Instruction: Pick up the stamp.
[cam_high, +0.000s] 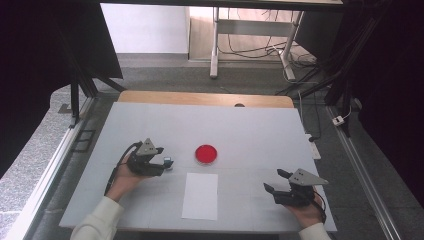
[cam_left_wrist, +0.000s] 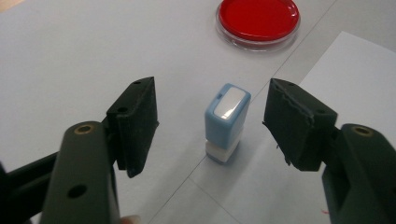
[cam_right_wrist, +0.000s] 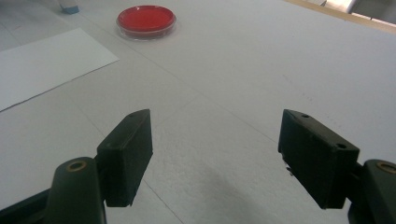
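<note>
The left gripper (cam_left_wrist: 212, 123) stands open around the small light-blue plastic stamp with a white base (cam_left_wrist: 226, 122), which stands upright on the white surface (cam_left_wrist: 70, 56), touching neither pad. The stamp sits nearer the right-hand pad (cam_left_wrist: 299, 123), so that pad may meet it first and tip or push it toward the round red ink pad in its clear dish (cam_left_wrist: 258, 19). It looks tall and narrow, though its footing is hard to judge. The right gripper (cam_right_wrist: 215, 154) rests open, well apart, beside the white paper sheet (cam_right_wrist: 46, 65)
</note>
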